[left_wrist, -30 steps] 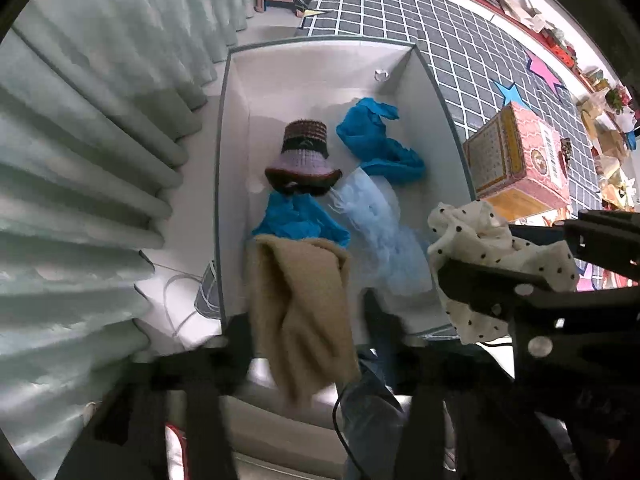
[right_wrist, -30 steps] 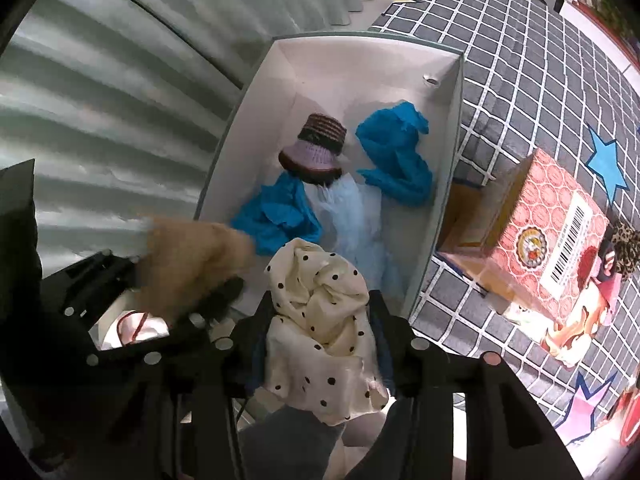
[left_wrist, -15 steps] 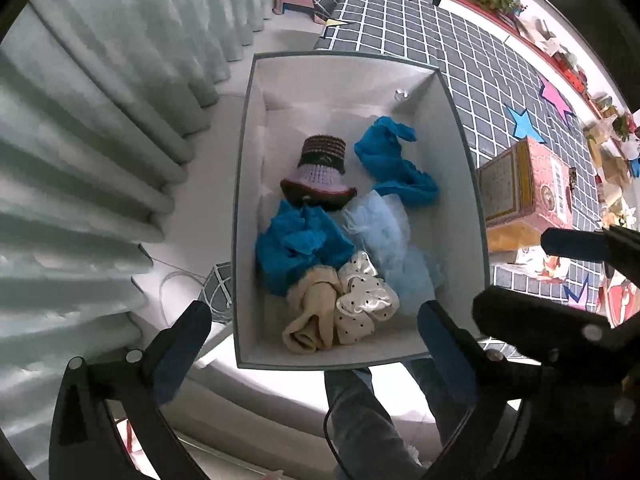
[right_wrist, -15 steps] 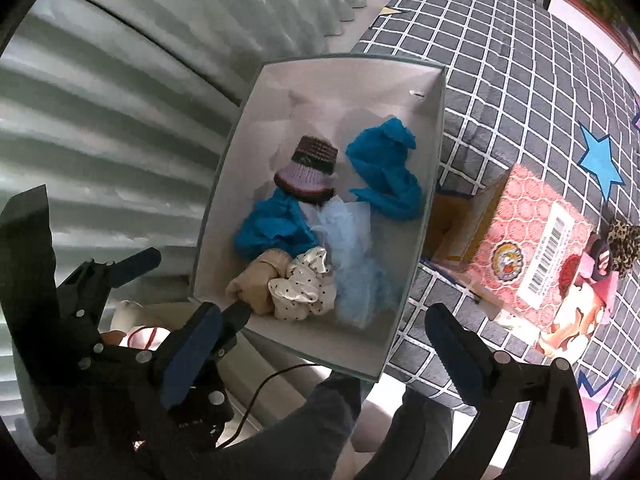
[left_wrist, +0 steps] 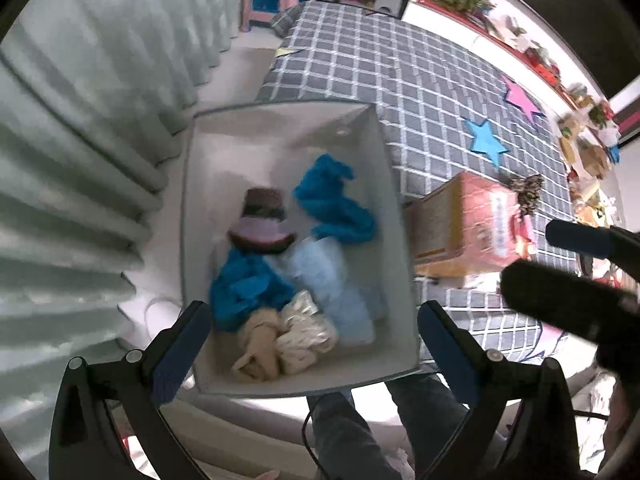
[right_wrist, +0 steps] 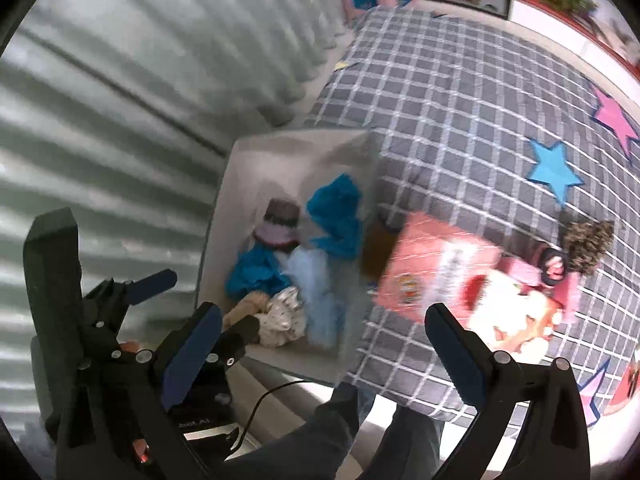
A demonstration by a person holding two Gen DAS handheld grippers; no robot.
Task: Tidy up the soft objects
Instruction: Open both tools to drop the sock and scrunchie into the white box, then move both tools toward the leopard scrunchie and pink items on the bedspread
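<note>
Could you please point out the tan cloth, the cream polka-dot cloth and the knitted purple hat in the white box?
Tan rolled cloth [left_wrist: 258, 344]: left wrist view, middle of the bundle.
Cream polka-dot cloth [left_wrist: 304, 334]: left wrist view, centre of the crumpled fabric.
Knitted purple hat [left_wrist: 262, 229]: left wrist view, its lilac brim.

Almost nothing can be read here. On the pink carton [right_wrist: 440, 276], lying on the checked blanket at about three o'clock from the white bin, a white label panel and a round emblem show, but blur makes their print illegible in both views. In the right wrist view, at about seven o'clock, pale lettering stands on the black body of the other hand's tool [right_wrist: 192, 424]; it is too small and smeared to make out.
</note>
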